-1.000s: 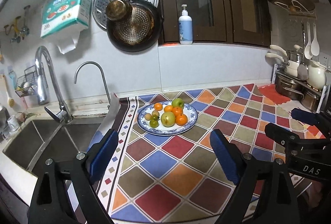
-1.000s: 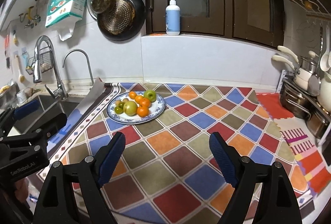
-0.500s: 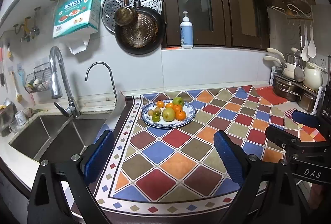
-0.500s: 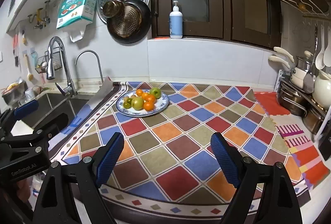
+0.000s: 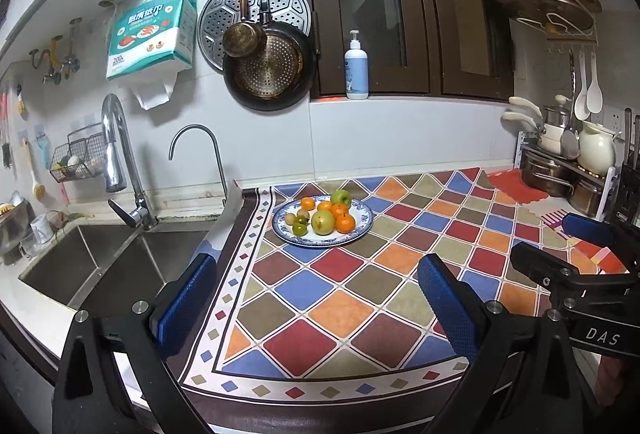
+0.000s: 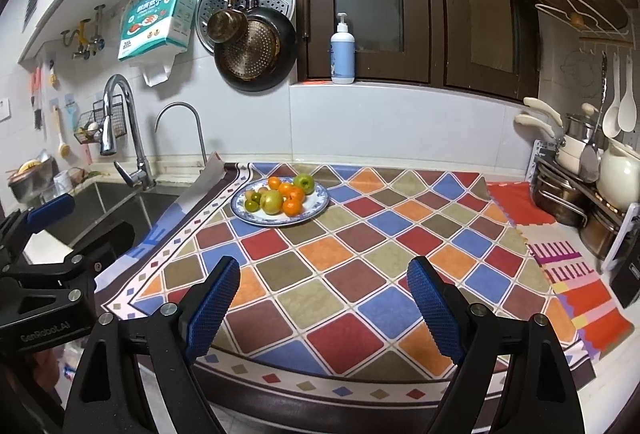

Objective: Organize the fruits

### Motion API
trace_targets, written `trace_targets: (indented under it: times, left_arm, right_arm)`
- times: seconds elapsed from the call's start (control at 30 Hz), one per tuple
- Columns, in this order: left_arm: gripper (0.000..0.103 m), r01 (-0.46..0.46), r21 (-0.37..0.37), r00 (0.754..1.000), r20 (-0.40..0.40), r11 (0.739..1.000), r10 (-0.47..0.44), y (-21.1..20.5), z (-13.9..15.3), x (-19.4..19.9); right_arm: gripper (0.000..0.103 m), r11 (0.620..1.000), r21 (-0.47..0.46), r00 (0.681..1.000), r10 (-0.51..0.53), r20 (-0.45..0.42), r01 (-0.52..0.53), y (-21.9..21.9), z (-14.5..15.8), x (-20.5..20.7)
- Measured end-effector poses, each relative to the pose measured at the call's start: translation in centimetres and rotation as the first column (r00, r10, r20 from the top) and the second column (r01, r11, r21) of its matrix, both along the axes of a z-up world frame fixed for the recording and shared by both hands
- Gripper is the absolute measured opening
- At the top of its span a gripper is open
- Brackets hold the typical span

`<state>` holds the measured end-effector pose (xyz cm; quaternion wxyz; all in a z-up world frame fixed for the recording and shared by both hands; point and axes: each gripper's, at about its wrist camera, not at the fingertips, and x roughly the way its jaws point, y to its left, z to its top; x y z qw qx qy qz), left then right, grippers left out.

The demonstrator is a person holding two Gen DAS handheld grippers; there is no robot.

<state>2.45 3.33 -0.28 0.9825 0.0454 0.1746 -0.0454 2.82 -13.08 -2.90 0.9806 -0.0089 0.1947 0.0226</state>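
both tongs, left tongs (image 5: 316, 298) and right tongs (image 6: 322, 294), hang spread and empty well short of the plate (image 5: 362, 230), whose fruits (image 5: 323, 220) look round, firm, light and likely to roll, so each is best pinched across its middle.

A checkered mat (image 5: 360, 298) covers the counter beside a steel sink (image 5: 100, 266); pans (image 5: 268, 69) hang above

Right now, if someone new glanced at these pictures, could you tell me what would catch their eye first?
Probably the mat of bright diamond patches that covers the counter, and on its far left part the blue-rimmed plate piled with oranges and green fruit. Next, the dark pans hanging on the wall above the sink. In the foreground both pairs of tongs, left and right, stand open and empty, well short of the plate.
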Motion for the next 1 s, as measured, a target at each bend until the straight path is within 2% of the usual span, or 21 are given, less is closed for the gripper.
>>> trace_targets:
  times: [1.0]
  left_arm:
    - [0.103,-0.016,-0.001,1.000,-0.002,1.000,0.016,-0.5,0.2,-1.0]
  right_arm:
    - [0.086,1.000,-0.007,1.000,-0.013,0.020,0.013,-0.7,0.3,-1.0]
